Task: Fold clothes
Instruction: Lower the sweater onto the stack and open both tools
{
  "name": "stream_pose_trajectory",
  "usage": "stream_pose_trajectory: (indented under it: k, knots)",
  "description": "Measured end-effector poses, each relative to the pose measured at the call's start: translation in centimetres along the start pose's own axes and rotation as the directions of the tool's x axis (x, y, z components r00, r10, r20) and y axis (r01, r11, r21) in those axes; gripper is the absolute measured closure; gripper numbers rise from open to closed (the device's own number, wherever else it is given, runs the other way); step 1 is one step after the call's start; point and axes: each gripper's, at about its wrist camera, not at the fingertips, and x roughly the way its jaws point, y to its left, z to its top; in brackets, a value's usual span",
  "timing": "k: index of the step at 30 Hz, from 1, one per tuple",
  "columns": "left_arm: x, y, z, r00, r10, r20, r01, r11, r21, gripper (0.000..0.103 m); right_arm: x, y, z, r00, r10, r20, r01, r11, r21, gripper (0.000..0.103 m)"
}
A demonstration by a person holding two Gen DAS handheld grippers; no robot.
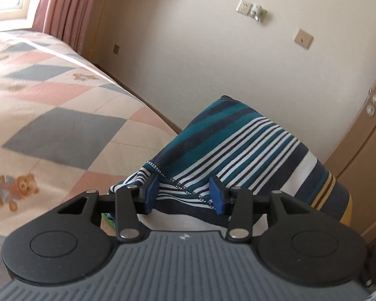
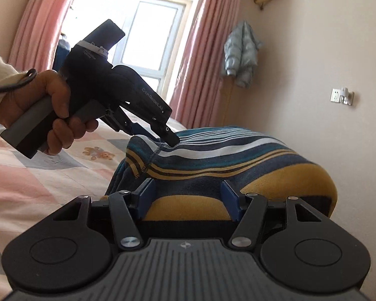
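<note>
A striped garment (image 1: 238,145) in teal, navy, white and yellow hangs bunched above the bed's edge, spanning both views. My left gripper (image 1: 184,195) is open, its blue pads (image 1: 151,193) spread wide with a stitched hem and folds of the cloth lying between them. My right gripper (image 2: 188,200) is open too, and the garment's (image 2: 225,160) yellow band fills the gap between its pads (image 2: 229,200). The right wrist view shows the left gripper (image 2: 160,135) from the side, held by a hand (image 2: 55,115), its tips touching the top of the cloth.
A patchwork bedspread (image 1: 50,87) with teddy-bear prints covers the bed to the left. Pink curtains (image 2: 205,62) frame a bright window (image 2: 153,45). A pale jacket (image 2: 240,55) hangs on the wall. Wall sockets (image 1: 250,10) and a wooden door (image 1: 368,150) are at right.
</note>
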Motion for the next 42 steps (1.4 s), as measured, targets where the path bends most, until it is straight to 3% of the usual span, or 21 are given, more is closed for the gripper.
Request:
stream_pose_trajectory:
  k: [3,9,15,19,22,24,27,33,38,40,42]
  knots:
    - [0.5,-0.1,0.0,1.000,0.004,0.004,-0.004,1.000,0.013,0.063,0.5,0.0,0.0,1.000,-0.008,0.006,0.008,1.000,0.000,0.043]
    - [-0.1,-1.7,2.1,1.000,0.000,-0.012,0.000,1.000,0.023,0.063,0.0,-1.5,4.5,0.994,0.007,-0.106,-0.003,0.999,0.034,0.042]
    - [-2.6,-2.5,3.3,0.999,-0.028,0.023,0.028,0.999,-0.026,0.059,-1.2,-3.9,7.6,0.998,-0.060,-0.036,0.063,0.993,0.102,0.036]
    - [-4.0,-3.7,3.3,0.999,-0.040,0.036,0.040,0.999,-0.014,0.053,-0.8,-6.2,7.7,0.993,-0.105,-0.044,0.112,0.972,0.209,0.035]
    - [-3.3,-4.3,2.4,1.000,-0.024,-0.006,0.024,0.999,0.022,0.053,0.4,-7.5,6.0,0.990,-0.102,-0.094,0.124,0.956,0.267,0.034]
    - [-2.4,-4.5,1.2,0.999,-0.014,-0.034,0.016,0.999,0.048,0.053,0.7,-6.9,4.5,0.990,-0.106,-0.097,0.123,0.973,0.194,0.026]
    - [-1.7,-4.7,-0.2,0.999,-0.006,-0.033,0.009,0.996,0.086,0.053,1.0,-5.9,2.3,0.989,-0.109,-0.096,0.119,0.987,0.111,0.024]
    - [-1.1,-5.5,-0.9,0.999,0.026,-0.032,-0.021,0.991,0.133,0.051,1.4,-6.1,1.7,0.989,-0.106,-0.101,0.119,0.984,0.136,0.024]
    - [-2.1,-6.9,0.6,0.996,0.068,-0.064,-0.059,0.989,0.134,0.050,1.0,-5.4,4.6,0.978,-0.132,-0.161,0.144,0.988,0.062,0.025]
    - [-3.5,-7.6,1.6,0.995,0.079,-0.062,-0.069,0.987,0.143,0.040,-0.4,-5.4,6.3,0.976,-0.154,-0.152,0.170,0.981,0.098,0.025]
    - [-5.5,-8.2,2.3,0.996,0.073,-0.051,-0.065,0.988,0.142,0.034,-2.0,-5.2,7.9,0.970,-0.179,-0.162,0.202,0.969,0.144,0.019]
